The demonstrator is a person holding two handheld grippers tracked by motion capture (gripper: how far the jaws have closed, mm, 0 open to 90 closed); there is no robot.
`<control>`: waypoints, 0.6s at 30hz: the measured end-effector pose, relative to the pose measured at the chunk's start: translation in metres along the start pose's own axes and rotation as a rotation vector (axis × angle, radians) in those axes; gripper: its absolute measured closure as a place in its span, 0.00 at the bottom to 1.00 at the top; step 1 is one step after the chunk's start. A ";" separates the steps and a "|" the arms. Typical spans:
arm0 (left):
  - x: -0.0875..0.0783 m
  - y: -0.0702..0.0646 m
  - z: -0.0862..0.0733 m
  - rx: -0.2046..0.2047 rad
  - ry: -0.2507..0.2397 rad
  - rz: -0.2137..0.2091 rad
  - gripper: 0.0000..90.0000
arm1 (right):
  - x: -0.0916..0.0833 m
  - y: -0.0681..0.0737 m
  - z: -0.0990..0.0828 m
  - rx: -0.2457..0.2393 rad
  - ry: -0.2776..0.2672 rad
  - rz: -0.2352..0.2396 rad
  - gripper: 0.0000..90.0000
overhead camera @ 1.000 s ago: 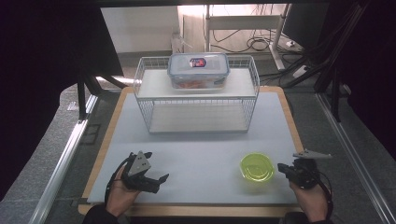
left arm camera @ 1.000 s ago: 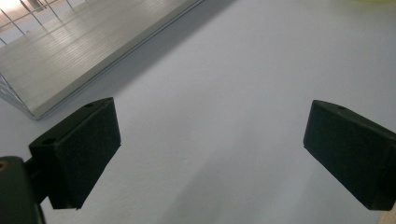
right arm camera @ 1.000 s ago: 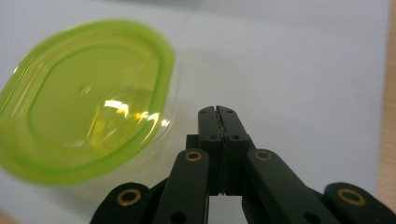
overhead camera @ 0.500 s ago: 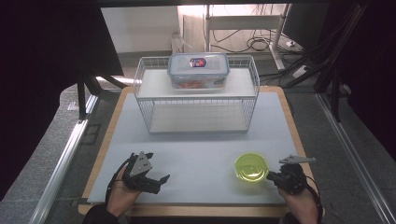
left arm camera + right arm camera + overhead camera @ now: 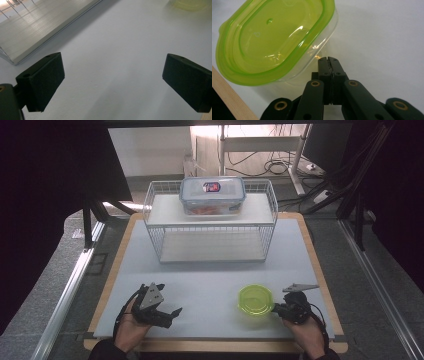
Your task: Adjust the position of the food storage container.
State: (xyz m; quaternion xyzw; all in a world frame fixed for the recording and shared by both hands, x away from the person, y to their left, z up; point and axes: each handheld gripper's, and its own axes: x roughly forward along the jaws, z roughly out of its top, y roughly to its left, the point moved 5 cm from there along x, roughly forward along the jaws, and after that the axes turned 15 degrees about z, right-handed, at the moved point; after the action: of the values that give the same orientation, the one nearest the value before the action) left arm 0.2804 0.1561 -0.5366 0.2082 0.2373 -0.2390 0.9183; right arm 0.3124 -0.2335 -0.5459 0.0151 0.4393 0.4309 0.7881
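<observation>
Green-lidded tub sits on the mat at five o'clock from the wire rack. Right gripper, clenched empty, tips against its wall at three o'clock; left gripper rests released. Risk: pushing may slide or tip the tub.

wire rack: far side of table, centred, two white shelves
clear box: on rack's top shelf, blue-rimmed lid, red label
table: pale grey mat, wooden edge
cables: floor behind table
</observation>
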 end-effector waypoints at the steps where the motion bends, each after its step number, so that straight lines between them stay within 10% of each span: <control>1: 0.000 0.000 0.000 0.000 0.000 0.000 0.04 | 0.002 0.000 0.001 -0.004 0.001 0.002 1.00; 18: 0.000 0.000 -0.001 -0.002 0.002 -0.003 0.04 | 0.028 -0.003 0.032 -0.064 0.031 0.001 1.00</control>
State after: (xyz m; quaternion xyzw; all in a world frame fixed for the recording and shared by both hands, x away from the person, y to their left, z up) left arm 0.2801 0.1563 -0.5370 0.2073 0.2386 -0.2399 0.9179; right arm 0.3433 -0.2042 -0.5467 -0.0167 0.4373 0.4454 0.7811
